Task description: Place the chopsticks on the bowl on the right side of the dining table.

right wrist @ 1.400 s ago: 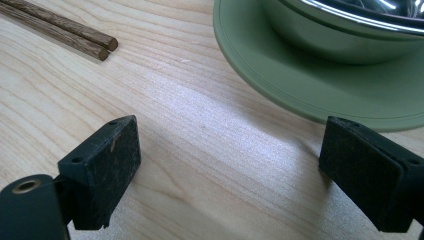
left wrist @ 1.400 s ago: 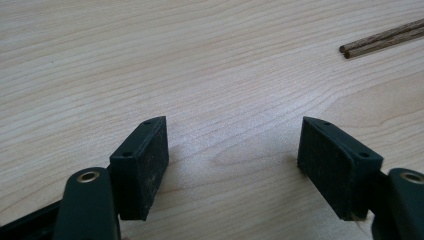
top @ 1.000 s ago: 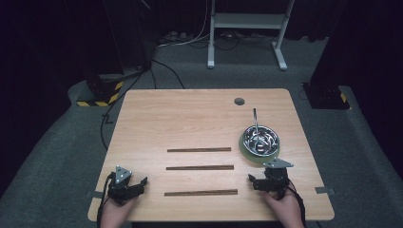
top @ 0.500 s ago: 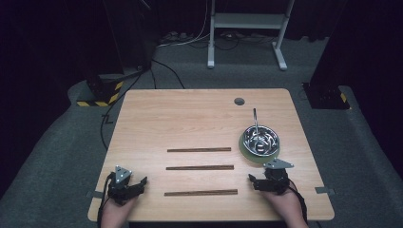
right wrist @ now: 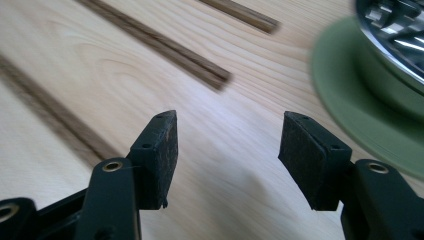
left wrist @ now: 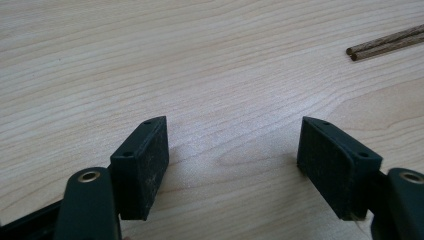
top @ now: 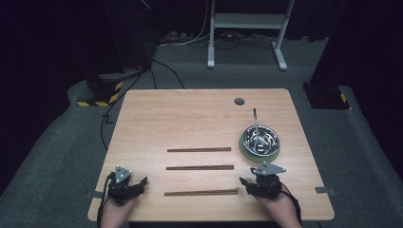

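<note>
Left gripper (top: 135, 185) sits at the near-left corner of the bench (top: 190, 114), held in a hand (top: 114, 213) that comes in from the bottom edge. Jaws apart, nothing between them but bare wood. In the left gripper view the gripper (left wrist: 232, 150) has its pads down at the bench surface, and the ends of 1 chopstick pair (left wrist: 385, 44) lie well off toward the upper right, clear of the jaws.

Mid-bench: 3 pairs of dark wooden chopsticks lie in parallel rows, running left to right. Far pair (top: 198, 149), middle pair (top: 199, 167), near pair (top: 200, 192). The near pair lies between the 2 grippers, its left end well apart from the left gripper, its right end near the right gripper.

Right gripper (top: 248, 183) is at the near-right of the bench, jaws apart and holding nothing. In the right gripper view the gripper (right wrist: 227, 145) points across the wood, with 1 chopstick pair (right wrist: 165, 47) ahead and to the left of the gap, another pair (right wrist: 240, 14) farther off, and a blurred dark strip (right wrist: 50, 117) just left of the left-hand jaw. None touches the pads.

Just beyond the right gripper: a steel bowl (top: 260, 138) on a green saucer (top: 247, 151), with a metal handle (top: 255, 118) rising from the bowl. A round hole (top: 239, 101) marks the far side of the bench.
</note>
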Tool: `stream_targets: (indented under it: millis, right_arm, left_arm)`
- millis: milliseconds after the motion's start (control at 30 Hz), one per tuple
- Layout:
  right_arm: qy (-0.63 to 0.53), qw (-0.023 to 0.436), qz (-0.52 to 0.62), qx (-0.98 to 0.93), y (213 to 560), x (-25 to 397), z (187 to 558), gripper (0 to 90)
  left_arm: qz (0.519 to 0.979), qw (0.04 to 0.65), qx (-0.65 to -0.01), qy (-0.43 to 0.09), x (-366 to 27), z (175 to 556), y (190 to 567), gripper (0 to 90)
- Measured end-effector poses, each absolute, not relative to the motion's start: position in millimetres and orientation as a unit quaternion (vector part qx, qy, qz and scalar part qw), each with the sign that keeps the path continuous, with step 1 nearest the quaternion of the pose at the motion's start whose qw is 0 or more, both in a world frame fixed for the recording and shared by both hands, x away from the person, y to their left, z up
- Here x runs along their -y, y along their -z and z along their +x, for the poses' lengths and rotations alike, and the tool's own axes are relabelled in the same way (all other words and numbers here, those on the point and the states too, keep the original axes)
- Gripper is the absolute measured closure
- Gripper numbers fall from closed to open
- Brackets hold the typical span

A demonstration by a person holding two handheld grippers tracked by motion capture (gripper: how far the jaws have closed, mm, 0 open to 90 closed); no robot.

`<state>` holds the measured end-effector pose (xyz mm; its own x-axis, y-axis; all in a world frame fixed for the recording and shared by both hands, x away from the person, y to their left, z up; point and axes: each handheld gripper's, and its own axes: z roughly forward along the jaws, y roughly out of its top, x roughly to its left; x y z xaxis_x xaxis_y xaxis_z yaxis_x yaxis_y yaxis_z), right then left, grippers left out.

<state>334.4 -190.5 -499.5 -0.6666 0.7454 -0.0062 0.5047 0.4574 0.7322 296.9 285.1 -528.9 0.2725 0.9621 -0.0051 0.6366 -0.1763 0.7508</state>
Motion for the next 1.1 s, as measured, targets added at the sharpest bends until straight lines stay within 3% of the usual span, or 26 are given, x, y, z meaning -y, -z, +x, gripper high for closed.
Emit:
stream_targets:
  millis: [433, 667, 833, 1100]
  right_arm:
    - [-0.382, 0.121, 0.31, -0.862, 497.9, 140.3, 325.9, 41.6]
    - [-0.369, 0.106, 0.287, -0.878, 501.9, 122.5, 321.6, 50.7]
    - [-0.375, 0.101, 0.274, -0.88, 501.1, 114.4, 318.9, 50.4]
    - [-0.375, 0.099, 0.228, -0.893, 502.0, 100.9, 307.3, 66.3]
  left_arm:
    - [0.727, 0.332, -0.549, -0.245, -285.0, 297.2, 529.1, 28.6]
    - [0.729, 0.334, -0.545, -0.243, -284.7, 297.4, 529.0, 28.6]
    - [0.731, 0.334, -0.544, -0.243, -284.7, 297.3, 529.0, 28.6]
    - [0.733, 0.334, -0.541, -0.243, -284.9, 297.4, 529.0, 28.6]
